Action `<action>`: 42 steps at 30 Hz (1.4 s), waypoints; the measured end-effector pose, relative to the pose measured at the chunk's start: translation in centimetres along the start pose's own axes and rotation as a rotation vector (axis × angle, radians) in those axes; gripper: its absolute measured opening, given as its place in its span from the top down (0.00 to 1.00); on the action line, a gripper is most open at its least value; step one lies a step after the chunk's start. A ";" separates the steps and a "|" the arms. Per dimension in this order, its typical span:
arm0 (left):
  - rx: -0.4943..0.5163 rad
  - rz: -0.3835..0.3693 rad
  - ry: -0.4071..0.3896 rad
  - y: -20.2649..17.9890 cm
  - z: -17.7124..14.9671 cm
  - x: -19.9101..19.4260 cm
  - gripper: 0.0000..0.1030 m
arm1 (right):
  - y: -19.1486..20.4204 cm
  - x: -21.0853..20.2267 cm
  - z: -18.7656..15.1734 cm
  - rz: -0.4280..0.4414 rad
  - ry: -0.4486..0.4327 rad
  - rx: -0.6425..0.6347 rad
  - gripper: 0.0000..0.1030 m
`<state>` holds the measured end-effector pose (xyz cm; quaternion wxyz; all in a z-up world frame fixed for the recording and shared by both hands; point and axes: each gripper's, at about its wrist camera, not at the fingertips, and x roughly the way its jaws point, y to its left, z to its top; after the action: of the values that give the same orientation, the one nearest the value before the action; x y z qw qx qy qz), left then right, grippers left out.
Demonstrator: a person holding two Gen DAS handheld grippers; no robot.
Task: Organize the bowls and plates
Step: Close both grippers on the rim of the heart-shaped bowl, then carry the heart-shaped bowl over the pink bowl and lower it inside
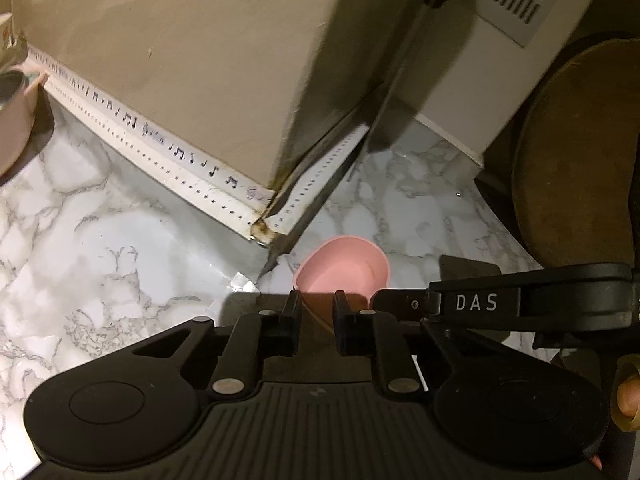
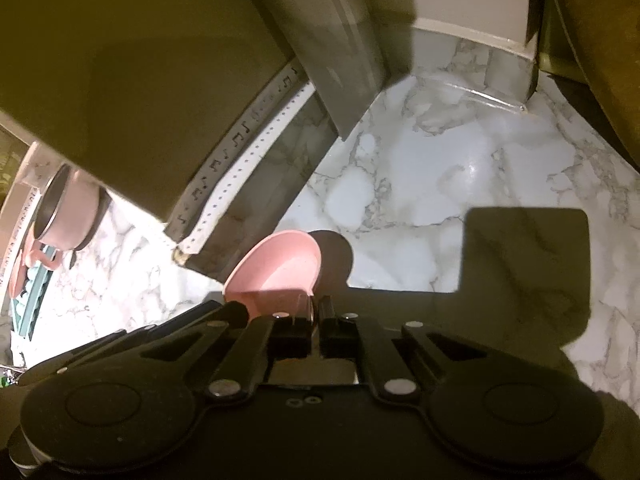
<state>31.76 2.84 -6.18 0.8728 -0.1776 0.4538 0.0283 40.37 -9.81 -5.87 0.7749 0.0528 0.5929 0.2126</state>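
A small pink bowl (image 1: 344,266) is tilted just above the marble counter (image 1: 100,240), close to a wall corner. My left gripper (image 1: 318,300) is shut on the bowl's near wall, which fills the gap between its fingers. My right gripper (image 1: 380,298) reaches in from the right, its arm marked DAS, and meets the bowl's right rim. In the right wrist view the same pink bowl (image 2: 276,268) leans to the left. My right gripper (image 2: 315,309) is shut there, pinching the thin rim at the bowl's right edge.
A pink pot (image 1: 12,120) stands at the far left, seen again (image 2: 68,208) beside a teal rack (image 2: 32,304). A round wooden board (image 1: 572,152) leans at the right next to a white appliance (image 1: 480,60). The beige wall corner (image 1: 180,60) stands just behind the bowl.
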 end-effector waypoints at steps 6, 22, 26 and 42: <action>0.029 -0.024 -0.016 -1.0 -0.3 -2.4 0.85 | 0.1 -2.2 -0.8 -0.004 -0.034 -0.014 0.98; 0.096 -0.078 -0.028 -3.2 -3.0 -10.6 0.85 | 1.5 -9.6 -5.2 0.023 -0.105 -0.040 0.98; 0.112 -0.089 -0.034 -3.9 -3.8 -12.3 0.85 | 2.0 -11.1 -6.6 0.019 -0.122 -0.045 0.98; 0.149 -0.109 0.027 -4.8 -8.3 -15.6 0.85 | 2.2 -14.2 -12.4 0.017 -0.121 -0.016 0.98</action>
<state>17.14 -2.67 3.35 0.8776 -0.1370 0.4561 -0.0555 25.16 -15.49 3.98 0.8079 0.0643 0.5427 0.2204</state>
